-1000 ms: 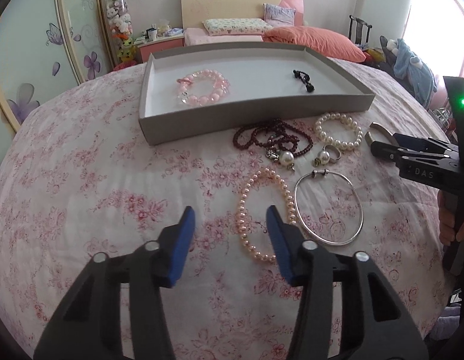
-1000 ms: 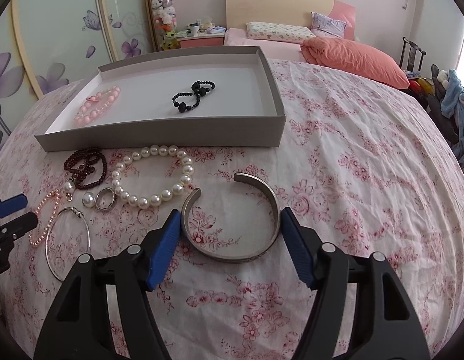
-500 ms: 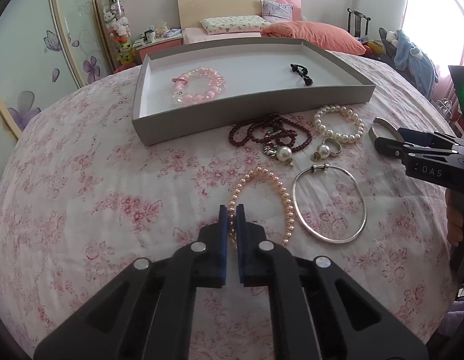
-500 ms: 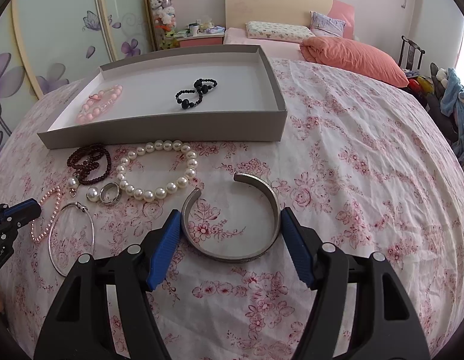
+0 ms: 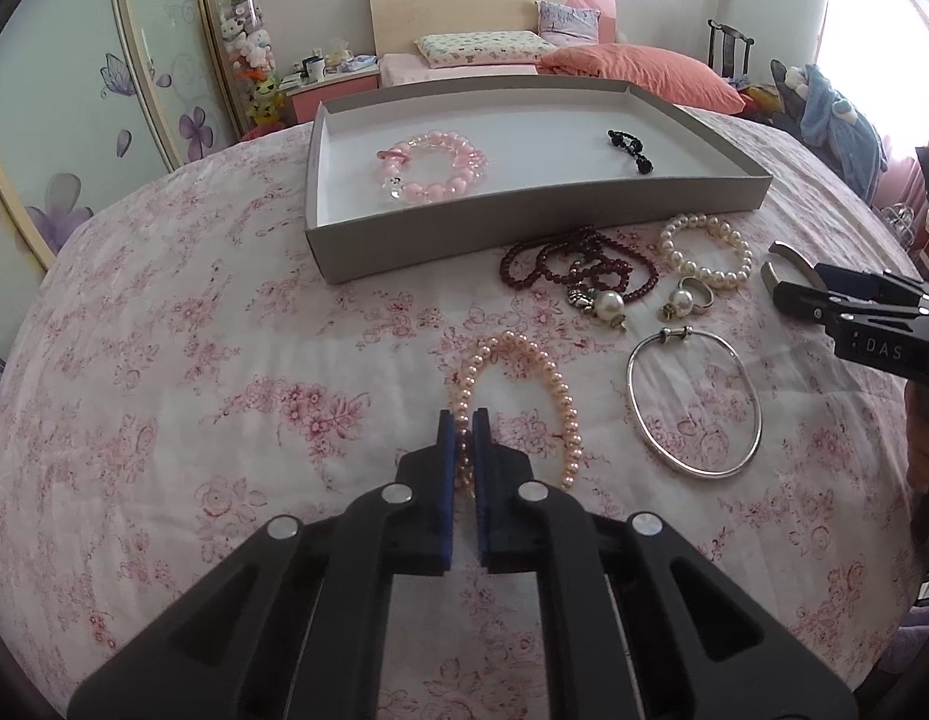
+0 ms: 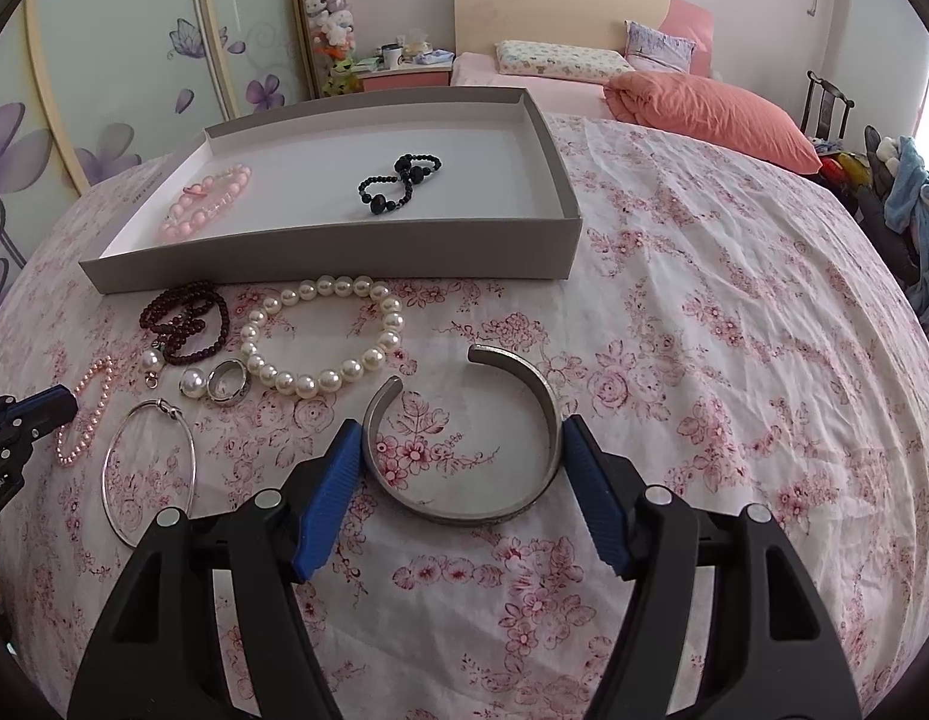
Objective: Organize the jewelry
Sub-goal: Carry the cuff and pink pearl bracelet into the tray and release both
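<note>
My left gripper (image 5: 464, 420) is shut on the near left side of a small pink pearl bracelet (image 5: 542, 372) that lies on the floral cloth. My right gripper (image 6: 461, 432) is open, its blue pads on either side of a wide silver cuff bangle (image 6: 542, 414). A grey tray (image 5: 524, 222) holds a pink bead bracelet (image 5: 434, 171) and a black bead piece (image 5: 629, 147). In front of the tray lie dark red beads (image 5: 578, 267), a white pearl bracelet (image 5: 707, 249), a ring (image 5: 698, 294), pearl earrings (image 5: 608, 303) and a thin silver bangle (image 5: 695, 399).
The table is round, covered in a pink floral cloth (image 6: 704, 330). Behind it are a bed with an orange pillow (image 6: 710, 111) and wardrobe doors on the left. The right gripper shows at the right edge of the left wrist view (image 5: 854, 312).
My left gripper has closed from open onto the pink pearl bracelet. My right gripper has moved slightly forward around the silver cuff and stays open.
</note>
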A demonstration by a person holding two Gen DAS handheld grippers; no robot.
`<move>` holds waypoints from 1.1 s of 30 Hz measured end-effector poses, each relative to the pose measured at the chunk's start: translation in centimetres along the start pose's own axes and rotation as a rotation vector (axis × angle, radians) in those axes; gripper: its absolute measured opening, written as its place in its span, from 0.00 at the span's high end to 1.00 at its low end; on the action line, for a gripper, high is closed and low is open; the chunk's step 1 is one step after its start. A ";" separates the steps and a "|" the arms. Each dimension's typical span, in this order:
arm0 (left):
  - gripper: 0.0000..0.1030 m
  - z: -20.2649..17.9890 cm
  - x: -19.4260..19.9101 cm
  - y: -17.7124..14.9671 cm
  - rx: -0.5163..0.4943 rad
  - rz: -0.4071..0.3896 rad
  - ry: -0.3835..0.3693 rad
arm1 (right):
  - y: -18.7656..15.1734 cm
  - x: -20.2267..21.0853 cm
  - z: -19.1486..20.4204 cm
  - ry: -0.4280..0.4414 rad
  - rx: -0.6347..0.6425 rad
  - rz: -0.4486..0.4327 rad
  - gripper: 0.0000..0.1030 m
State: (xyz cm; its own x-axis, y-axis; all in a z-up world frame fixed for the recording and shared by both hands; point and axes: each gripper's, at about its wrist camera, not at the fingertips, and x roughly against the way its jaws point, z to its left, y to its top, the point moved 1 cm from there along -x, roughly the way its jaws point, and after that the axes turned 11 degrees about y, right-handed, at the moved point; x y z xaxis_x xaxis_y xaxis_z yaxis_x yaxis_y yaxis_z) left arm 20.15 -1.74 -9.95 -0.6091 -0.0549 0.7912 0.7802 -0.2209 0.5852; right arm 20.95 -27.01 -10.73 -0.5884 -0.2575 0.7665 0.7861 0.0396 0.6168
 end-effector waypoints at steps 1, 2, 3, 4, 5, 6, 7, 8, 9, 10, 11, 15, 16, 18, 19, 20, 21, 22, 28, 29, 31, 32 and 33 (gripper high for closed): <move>0.93 0.2 0.0 0.0 0.009 0.001 -0.006 | -0.1 0.1 0.0 0.006 -0.005 -0.003 0.35; 0.94 0.4 0.1 -0.1 0.018 0.000 -0.011 | -0.2 0.3 -0.1 0.012 -0.011 -0.008 0.35; 0.94 0.5 0.1 -0.1 0.025 -0.002 -0.017 | -0.2 0.4 -0.1 0.016 -0.014 -0.013 0.35; 0.94 0.7 0.3 -0.1 0.036 -0.007 -0.025 | -0.2 0.6 0.0 0.021 -0.017 -0.019 0.35; 0.94 0.8 0.4 -0.1 0.044 -0.011 -0.032 | -0.2 0.8 0.0 0.025 -0.019 -0.026 0.35; 0.94 1.0 0.7 -0.1 0.056 -0.020 -0.045 | -0.3 1.0 0.1 0.030 -0.020 -0.033 0.35; 0.94 1.2 0.9 -0.1 0.067 -0.029 -0.056 | -0.2 1.1 0.2 0.034 -0.021 -0.037 0.35; 0.94 1.5 1.3 0.0 0.083 -0.045 -0.071 | -0.2 1.3 0.3 0.040 -0.023 -0.044 0.35; 0.94 1.6 1.6 0.1 0.093 -0.055 -0.081 | -0.2 1.5 0.5 0.049 -0.025 -0.050 0.35; 0.94 1.8 2.0 0.1 0.107 -0.067 -0.095 | -0.3 1.7 0.6 0.057 -0.026 -0.056 0.35; 0.94 2.1 2.4 0.2 0.122 -0.080 -0.108 | -0.3 1.8 0.8 0.063 -0.027 -0.061 0.35; 0.94 3.1 3.9 0.6 0.185 -0.140 -0.155 | -0.6 2.6 1.8 0.094 -0.034 -0.089 0.35; 0.94 3.3 4.3 0.7 0.197 -0.155 -0.163 | -0.6 2.8 2.1 0.104 -0.037 -0.097 0.35; 0.94 3.5 4.9 1.0 0.213 -0.177 -0.172 | -0.6 3.2 2.5 0.123 -0.043 -0.110 0.35; 0.94 3.6 5.1 1.1 0.217 -0.184 -0.174 | -0.6 3.5 2.8 0.136 -0.046 -0.122 0.35; 0.94 3.6 5.4 1.2 0.219 -0.192 -0.176 | -0.6 3.8 3.1 0.144 -0.044 -0.130 0.35; 0.94 3.5 5.7 1.3 0.223 -0.201 -0.179 | -0.6 4.0 3.5 0.151 -0.041 -0.140 0.35; 0.94 3.4 6.0 1.4 0.225 -0.210 -0.181 | -0.5 4.2 3.7 0.155 -0.038 -0.148 0.35; 0.94 3.2 7.4 1.6 0.240 -0.255 -0.172 | -0.4 6.1 5.6 0.165 -0.009 -0.227 0.35; 0.94 3.2 7.6 1.7 0.244 -0.265 -0.167 | -0.4 6.4 5.8 0.163 -0.002 -0.243 0.35; 0.94 3.3 8.1 1.9 0.250 -0.285 -0.153 | -0.3 7.0 6.3 0.160 0.011 -0.273 0.35; 0.94 3.3 8.4 2.0 0.254 -0.297 -0.144 | -0.3 7.3 6.5 0.155 0.020 -0.290 0.35; 0.94 3.3 8.6 2.1 0.256 -0.305 -0.135 | -0.3 7.5 6.7 0.150 0.027 -0.302 0.35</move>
State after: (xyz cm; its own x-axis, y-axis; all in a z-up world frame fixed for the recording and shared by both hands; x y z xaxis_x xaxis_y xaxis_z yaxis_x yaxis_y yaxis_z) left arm 16.99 0.57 -1.36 -0.8070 0.1076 0.5807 0.5873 0.0425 0.8083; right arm 15.08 -22.50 -3.93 -0.7577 -0.4010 0.5149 0.5744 -0.0352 0.8178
